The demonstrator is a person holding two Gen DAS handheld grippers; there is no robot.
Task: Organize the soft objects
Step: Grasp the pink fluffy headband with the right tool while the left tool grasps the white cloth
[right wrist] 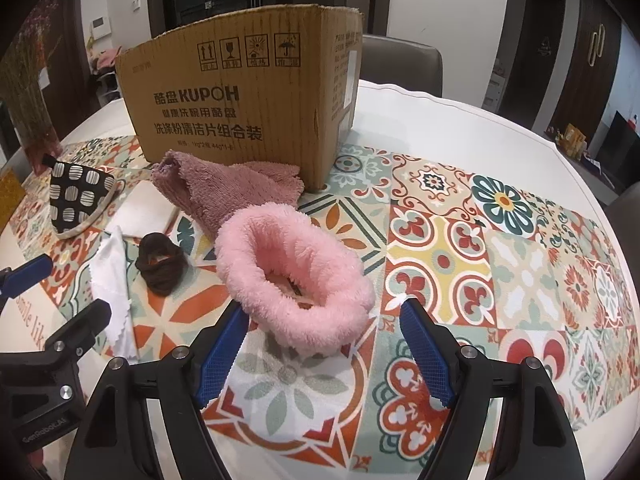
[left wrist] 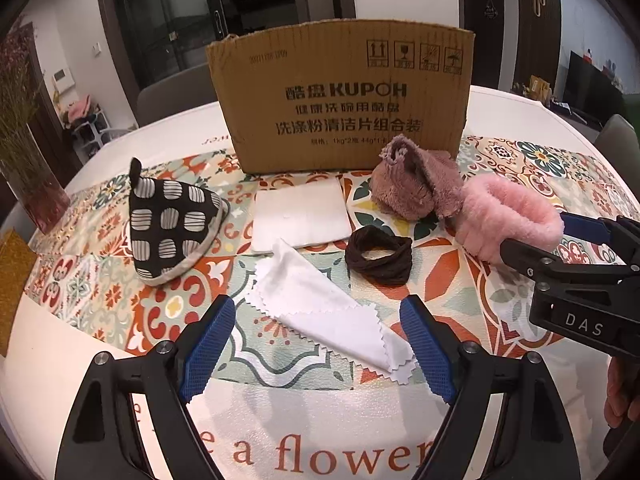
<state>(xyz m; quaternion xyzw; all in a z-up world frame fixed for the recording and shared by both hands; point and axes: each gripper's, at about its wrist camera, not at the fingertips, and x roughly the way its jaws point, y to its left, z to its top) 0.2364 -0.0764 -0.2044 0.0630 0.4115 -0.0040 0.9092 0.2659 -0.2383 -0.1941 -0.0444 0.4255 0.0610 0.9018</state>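
Observation:
A cardboard box (left wrist: 344, 92) stands at the back of the patterned table runner. In front of it lie a black-and-white pot holder (left wrist: 172, 220), a white folded pad (left wrist: 300, 216), a white cloth (left wrist: 320, 312), a dark brown hair band (left wrist: 380, 256), a mauve towel (left wrist: 416, 184) and a pink fluffy ring (right wrist: 292, 268). My left gripper (left wrist: 320, 344) is open, its fingers either side of the white cloth. My right gripper (right wrist: 324, 356) is open, just short of the pink ring, which lies between its fingertips' line and the box (right wrist: 248, 96).
A vase of dried flowers (left wrist: 28, 168) stands at the table's left edge. Grey chairs (right wrist: 404, 64) stand behind the table. The runner's right half (right wrist: 520, 264) lies bare. The right gripper shows in the left wrist view (left wrist: 560, 252).

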